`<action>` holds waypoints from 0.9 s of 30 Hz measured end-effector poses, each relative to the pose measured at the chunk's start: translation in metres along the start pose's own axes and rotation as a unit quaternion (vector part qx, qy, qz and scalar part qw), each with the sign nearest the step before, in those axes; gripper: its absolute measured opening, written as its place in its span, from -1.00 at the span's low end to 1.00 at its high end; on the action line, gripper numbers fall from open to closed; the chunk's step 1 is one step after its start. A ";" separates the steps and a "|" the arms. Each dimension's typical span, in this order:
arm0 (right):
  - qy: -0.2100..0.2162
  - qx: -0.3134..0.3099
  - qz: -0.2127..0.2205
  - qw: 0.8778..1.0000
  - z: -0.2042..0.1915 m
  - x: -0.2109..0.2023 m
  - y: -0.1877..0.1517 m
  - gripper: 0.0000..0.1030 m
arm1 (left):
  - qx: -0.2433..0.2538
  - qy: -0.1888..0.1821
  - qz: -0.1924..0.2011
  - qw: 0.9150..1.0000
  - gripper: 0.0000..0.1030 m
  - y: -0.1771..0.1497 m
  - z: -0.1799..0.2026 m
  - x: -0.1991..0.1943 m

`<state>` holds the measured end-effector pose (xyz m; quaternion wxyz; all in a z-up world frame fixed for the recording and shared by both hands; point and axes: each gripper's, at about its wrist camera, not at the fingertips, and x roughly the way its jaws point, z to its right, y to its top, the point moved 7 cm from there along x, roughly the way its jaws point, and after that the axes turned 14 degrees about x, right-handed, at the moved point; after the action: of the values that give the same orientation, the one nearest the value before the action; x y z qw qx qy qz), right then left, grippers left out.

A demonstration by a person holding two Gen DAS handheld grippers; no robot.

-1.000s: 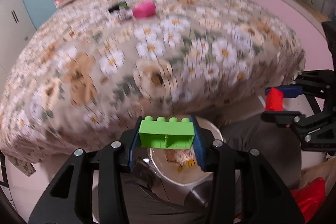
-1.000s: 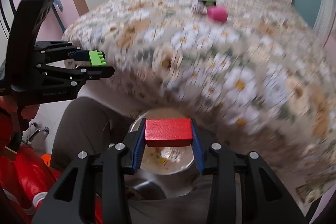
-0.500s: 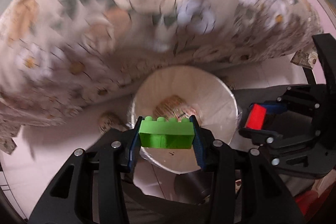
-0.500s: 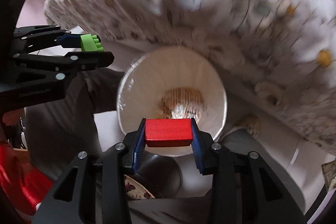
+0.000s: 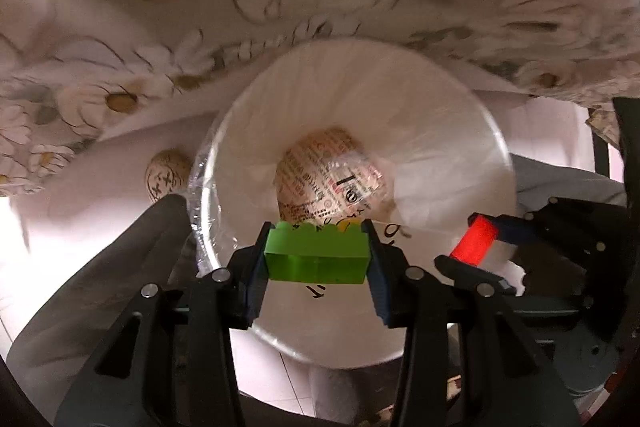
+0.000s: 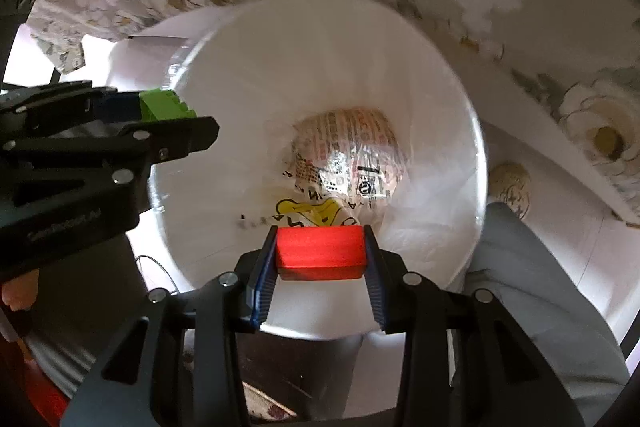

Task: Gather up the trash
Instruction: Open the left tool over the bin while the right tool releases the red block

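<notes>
My left gripper (image 5: pixel 316 259) is shut on a green toy brick (image 5: pixel 316 257) and holds it over the open mouth of a white bin (image 5: pixel 496 147) lined with a clear bag. My right gripper (image 6: pixel 320 253) is shut on a red block (image 6: pixel 320 251) and holds it over the same bin (image 6: pixel 476 131). A crumpled printed wrapper (image 5: pixel 332 175) lies at the bin's bottom; it also shows in the right wrist view (image 6: pixel 348 151). Each gripper shows in the other's view: the right one with the red block (image 5: pixel 476 241), the left one with the green brick (image 6: pixel 164 105).
The flowered bedspread (image 5: pixel 120 39) hangs over the bed's edge just beyond the bin. A small round patterned object (image 5: pixel 166 175) lies on the pale floor beside the bin. My grey-trousered legs (image 6: pixel 532 291) flank the bin.
Both grippers have tilted down and moved closer over the bin, which now fills both views. The bed top has gone out of view. Both blocks stay gripped.
</notes>
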<state>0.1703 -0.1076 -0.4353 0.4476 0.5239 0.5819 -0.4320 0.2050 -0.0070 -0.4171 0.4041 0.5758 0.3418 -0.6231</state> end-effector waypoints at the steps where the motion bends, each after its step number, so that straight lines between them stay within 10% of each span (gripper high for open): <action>1: 0.000 0.003 -0.003 1.000 0.000 0.005 0.002 -0.19 | 0.002 -0.004 -0.010 1.000 -0.15 -0.001 0.001 0.008; 27: -0.034 0.022 -0.022 0.999 0.001 0.064 0.021 0.09 | -0.011 0.005 -0.089 0.996 0.13 0.005 -0.005 0.061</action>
<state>0.1881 -0.0932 -0.4984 0.4456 0.5056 0.5682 -0.4721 0.2112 -0.0115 -0.4778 0.3518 0.5413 0.4005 -0.6503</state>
